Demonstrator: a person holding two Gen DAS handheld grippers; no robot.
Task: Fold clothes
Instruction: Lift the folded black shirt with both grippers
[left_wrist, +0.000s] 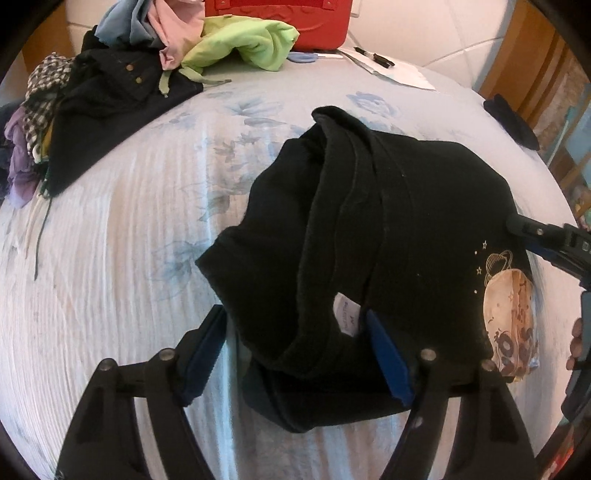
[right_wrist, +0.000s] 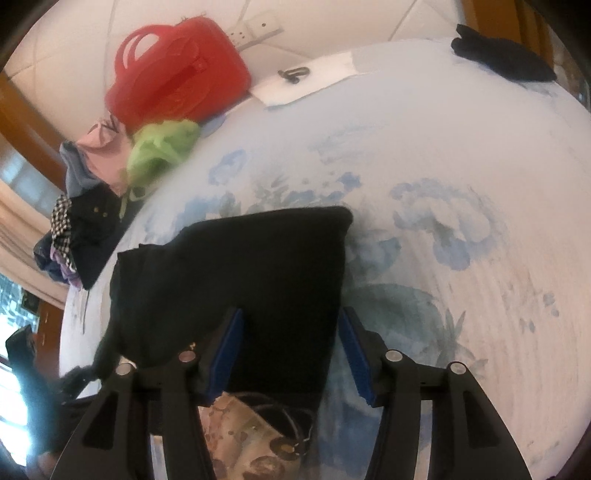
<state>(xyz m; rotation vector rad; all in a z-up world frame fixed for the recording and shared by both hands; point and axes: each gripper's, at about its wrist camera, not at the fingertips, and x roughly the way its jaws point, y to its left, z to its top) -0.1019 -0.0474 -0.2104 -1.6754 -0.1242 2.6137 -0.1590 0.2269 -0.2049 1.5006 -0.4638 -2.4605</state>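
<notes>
Pale floral bedding (left_wrist: 122, 229) covers the bed, with a heap of unfolded clothes (left_wrist: 122, 66) piled at its far edge beside a red plastic case (left_wrist: 280, 22), a sheet of paper (left_wrist: 391, 70) with a pen (left_wrist: 373, 57) on it, and a small dark item (left_wrist: 511, 120) lying well apart.

A black T-shirt (left_wrist: 369, 229), bundled into a rough fold with its printed graphic (left_wrist: 511, 314) and neck label (left_wrist: 345, 314) showing, lies in the middle of the bed.

Part of the shirt's near edge sits between the blue pads of the left claw (left_wrist: 295, 354), whose jaws stand apart and do not press it. The right claw (right_wrist: 291, 350) likewise straddles the shirt's opposite edge, partly open with gaps at both pads.
</notes>
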